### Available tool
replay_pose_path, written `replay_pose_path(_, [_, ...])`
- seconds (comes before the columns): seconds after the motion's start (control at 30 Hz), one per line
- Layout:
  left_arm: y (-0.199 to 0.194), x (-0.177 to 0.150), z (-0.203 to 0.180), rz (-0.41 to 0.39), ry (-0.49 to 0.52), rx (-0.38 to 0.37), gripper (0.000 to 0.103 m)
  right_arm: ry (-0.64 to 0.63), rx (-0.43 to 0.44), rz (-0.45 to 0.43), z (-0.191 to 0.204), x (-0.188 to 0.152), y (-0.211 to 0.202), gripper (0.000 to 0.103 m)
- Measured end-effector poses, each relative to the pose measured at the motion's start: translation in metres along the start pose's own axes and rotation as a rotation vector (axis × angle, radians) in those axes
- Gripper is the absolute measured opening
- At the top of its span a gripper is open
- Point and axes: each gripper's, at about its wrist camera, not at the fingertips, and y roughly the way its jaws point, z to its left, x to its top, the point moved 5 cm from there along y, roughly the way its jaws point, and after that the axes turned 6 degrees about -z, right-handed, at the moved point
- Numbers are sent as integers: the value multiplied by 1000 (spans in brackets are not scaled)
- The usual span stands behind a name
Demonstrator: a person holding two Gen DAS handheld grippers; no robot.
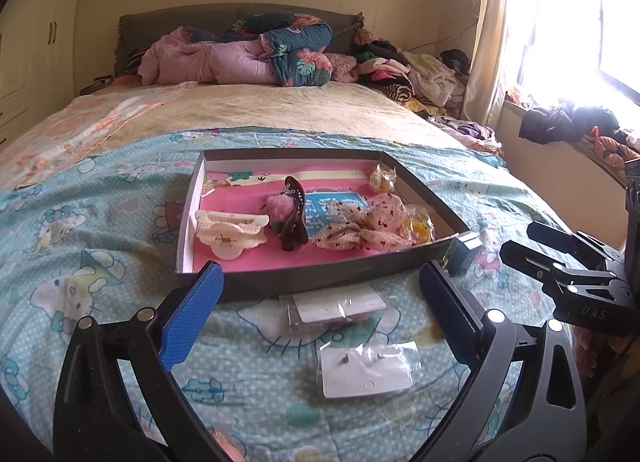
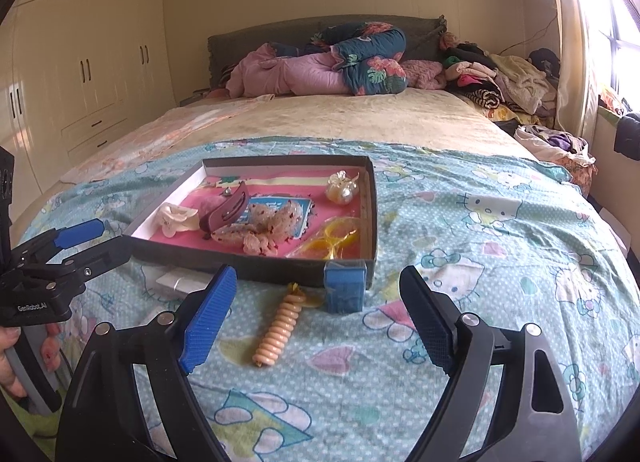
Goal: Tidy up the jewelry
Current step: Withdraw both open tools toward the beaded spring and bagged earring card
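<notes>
Peach spiral plastic hair coil (image 2: 277, 332), on bed outside dark cardboard tray (image 2: 280, 268): light, springy; grip mid-length. Right claw (image 2: 316, 318) spread, empty; left claw (image 1: 320, 318) likewise.

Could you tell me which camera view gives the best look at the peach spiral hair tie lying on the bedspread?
The right wrist view shows it best: the peach spiral hair tie lies in full, unobstructed, on the bedspread in front of the box, beside the small blue case. The left wrist view does not show it.
</notes>
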Motion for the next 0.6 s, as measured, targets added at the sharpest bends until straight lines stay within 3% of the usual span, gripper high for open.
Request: replay_pose_path(0.6, [4, -37, -17, 81, 66, -21, 91, -24, 0, 75, 4, -34, -5, 81])
